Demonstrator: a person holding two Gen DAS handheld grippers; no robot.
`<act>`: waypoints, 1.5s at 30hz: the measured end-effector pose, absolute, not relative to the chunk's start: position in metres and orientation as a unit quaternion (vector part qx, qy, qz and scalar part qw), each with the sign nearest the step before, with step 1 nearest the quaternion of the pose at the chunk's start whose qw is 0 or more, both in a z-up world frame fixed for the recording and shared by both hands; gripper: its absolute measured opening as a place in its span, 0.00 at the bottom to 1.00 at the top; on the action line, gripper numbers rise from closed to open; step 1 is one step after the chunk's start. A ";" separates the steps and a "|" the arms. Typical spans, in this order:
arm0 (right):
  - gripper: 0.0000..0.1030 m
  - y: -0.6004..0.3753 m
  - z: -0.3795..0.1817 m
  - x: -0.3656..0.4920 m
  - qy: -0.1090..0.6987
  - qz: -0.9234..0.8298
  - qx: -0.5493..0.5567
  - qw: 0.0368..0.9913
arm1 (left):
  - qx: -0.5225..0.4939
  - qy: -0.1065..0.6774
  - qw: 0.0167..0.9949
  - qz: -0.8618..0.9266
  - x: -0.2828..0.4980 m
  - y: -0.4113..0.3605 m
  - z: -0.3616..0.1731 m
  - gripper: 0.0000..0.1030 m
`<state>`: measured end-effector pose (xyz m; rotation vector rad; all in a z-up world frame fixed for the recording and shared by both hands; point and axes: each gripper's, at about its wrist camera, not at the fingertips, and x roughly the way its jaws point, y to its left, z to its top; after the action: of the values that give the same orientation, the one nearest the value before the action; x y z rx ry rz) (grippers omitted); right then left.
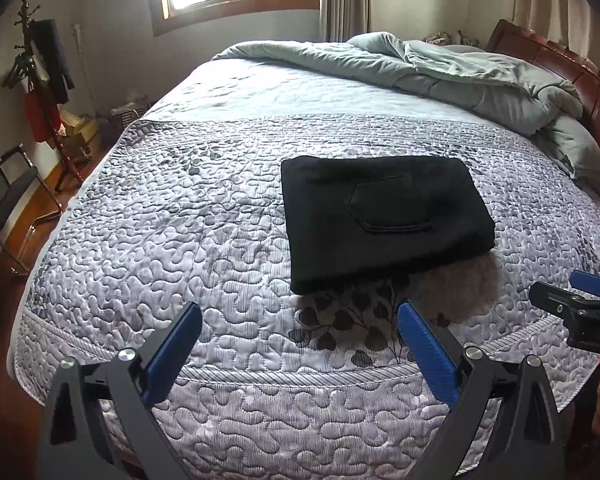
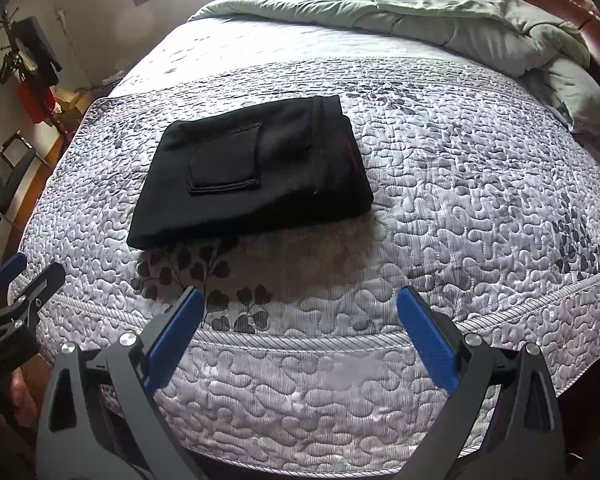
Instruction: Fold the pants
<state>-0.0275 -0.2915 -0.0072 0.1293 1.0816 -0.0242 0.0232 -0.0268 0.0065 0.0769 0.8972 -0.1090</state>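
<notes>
Now black pants [image 1: 384, 220] folded on quilt [image 1: 180, 208]; both tools spread, empty.

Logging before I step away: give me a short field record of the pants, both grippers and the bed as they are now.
pants: black pants, folded into a compact rectangle, back pocket up
surface: quilted grey bedspread
left gripper: open, holding nothing, short of the pants
right gripper: open, holding nothing, short of the pants
bed far end: pale green duvet, bunched up
task state: fold looks done
</notes>
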 end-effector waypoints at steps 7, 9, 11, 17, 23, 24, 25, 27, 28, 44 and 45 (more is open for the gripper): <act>0.94 -0.290 -0.011 -0.024 0.518 -0.012 0.063 0.853 | 0.037 0.441 0.895 -0.053 0.027 -0.025 0.001 0.96; 0.94 -0.290 -0.012 -0.023 0.519 -0.011 0.061 0.853 | 0.037 0.442 0.895 -0.053 0.027 -0.025 0.000 0.96; 0.94 -0.289 -0.012 -0.023 0.519 -0.012 0.058 0.853 | 0.036 0.444 0.894 -0.053 0.028 -0.024 -0.002 0.96; 0.94 -0.290 -0.014 -0.023 0.519 -0.011 0.059 0.853 | 0.039 0.447 0.892 -0.052 0.031 -0.024 -0.004 0.96; 0.94 -0.293 -0.014 -0.023 0.519 -0.013 0.062 0.853 | 0.040 0.447 0.892 -0.054 0.033 -0.025 -0.004 0.96; 0.94 -0.293 -0.014 -0.023 0.519 -0.014 0.063 0.853 | 0.039 0.446 0.892 -0.054 0.033 -0.025 -0.004 0.96; 0.94 -0.294 -0.013 -0.023 0.519 -0.014 0.063 0.852 | 0.038 0.445 0.893 -0.054 0.032 -0.025 -0.003 0.96; 0.94 -0.294 -0.014 -0.022 0.520 -0.014 0.063 0.852 | 0.039 0.443 0.894 -0.055 0.033 -0.026 -0.002 0.96; 0.94 -0.294 -0.014 -0.022 0.519 -0.014 0.063 0.852 | 0.041 0.443 0.894 -0.056 0.032 -0.026 -0.002 0.96; 0.94 -0.294 -0.016 -0.021 0.522 -0.014 0.065 0.850 | 0.040 0.445 0.893 -0.055 0.033 -0.027 -0.003 0.96; 0.94 -0.294 -0.016 -0.021 0.522 -0.015 0.065 0.850 | 0.040 0.445 0.893 -0.055 0.033 -0.027 -0.003 0.96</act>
<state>-0.0208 -0.2943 -0.0163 0.1370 1.1002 -0.0307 0.0331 -0.0267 -0.0033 0.0828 0.9224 -0.1137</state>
